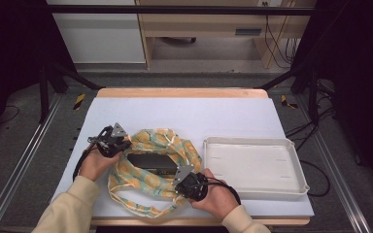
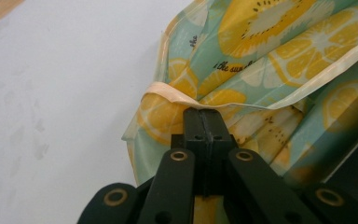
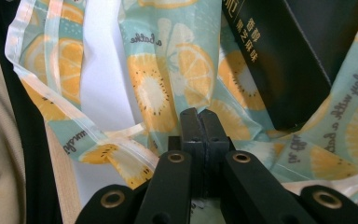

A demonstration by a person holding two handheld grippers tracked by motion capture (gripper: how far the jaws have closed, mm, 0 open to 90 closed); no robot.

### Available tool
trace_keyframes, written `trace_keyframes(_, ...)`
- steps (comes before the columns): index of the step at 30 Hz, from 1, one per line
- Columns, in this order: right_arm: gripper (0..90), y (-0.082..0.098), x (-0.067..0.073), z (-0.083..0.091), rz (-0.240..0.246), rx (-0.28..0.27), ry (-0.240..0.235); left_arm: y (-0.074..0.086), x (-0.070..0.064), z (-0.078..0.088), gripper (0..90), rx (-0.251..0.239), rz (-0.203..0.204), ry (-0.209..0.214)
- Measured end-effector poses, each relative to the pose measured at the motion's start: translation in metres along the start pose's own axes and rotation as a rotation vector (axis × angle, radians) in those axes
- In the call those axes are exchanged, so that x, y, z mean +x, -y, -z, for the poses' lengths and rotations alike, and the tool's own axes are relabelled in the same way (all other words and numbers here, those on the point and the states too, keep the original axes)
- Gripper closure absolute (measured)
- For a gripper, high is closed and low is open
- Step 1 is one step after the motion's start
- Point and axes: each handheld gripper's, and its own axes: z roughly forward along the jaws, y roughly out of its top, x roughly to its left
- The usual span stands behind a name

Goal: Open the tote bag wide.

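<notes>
Both tongs, left (image 1: 121, 141) and right (image 1: 183, 175), clench the fruit-print bag (image 1: 150, 187) around the black box (image 1: 151, 161); next, spread its mouth wider.

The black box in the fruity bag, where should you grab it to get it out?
Grip the black box across its narrow width, coming down from above through the bag's mouth. It lies flat with its top bare, while the lemon-print bag wraps its sides, so a sideways approach would likely catch plastic. Both the left gripper and right gripper are shut on the bag's edges.
</notes>
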Motion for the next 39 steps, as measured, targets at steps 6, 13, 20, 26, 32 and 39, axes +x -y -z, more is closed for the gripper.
trace_keyframes(6, 90.0, 0.001, 0.002, -0.002, 0.003, 0.01, -0.016, 0.003, 0.002, -0.005, 90.0, 0.005, 0.003, -0.006)
trace_keyframes(13, 90.0, 0.002, 0.004, -0.005, 0.008, 0.02, -0.038, 0.004, 0.006, -0.011, 90.0, 0.018, 0.0, -0.011)
trace_keyframes(20, 90.0, 0.003, 0.006, -0.006, 0.014, 0.025, -0.059, 0.006, 0.008, -0.015, 90.0, 0.023, 0.003, -0.023)
trace_keyframes(26, 90.0, 0.003, 0.006, -0.007, 0.012, 0.025, -0.069, 0.006, 0.009, -0.015, 90.0, 0.022, 0.004, -0.023)
trace_keyframes(32, 90.0, 0.005, 0.001, -0.004, -0.02, -0.017, -0.053, 0.008, 0.002, 0.004, 89.8, -0.034, 0.016, 0.005)
trace_keyframes(39, 75.3, 0.005, -0.007, 0.003, -0.052, -0.058, -0.018, 0.009, -0.009, 0.044, 72.2, -0.16, 0.039, -0.008)
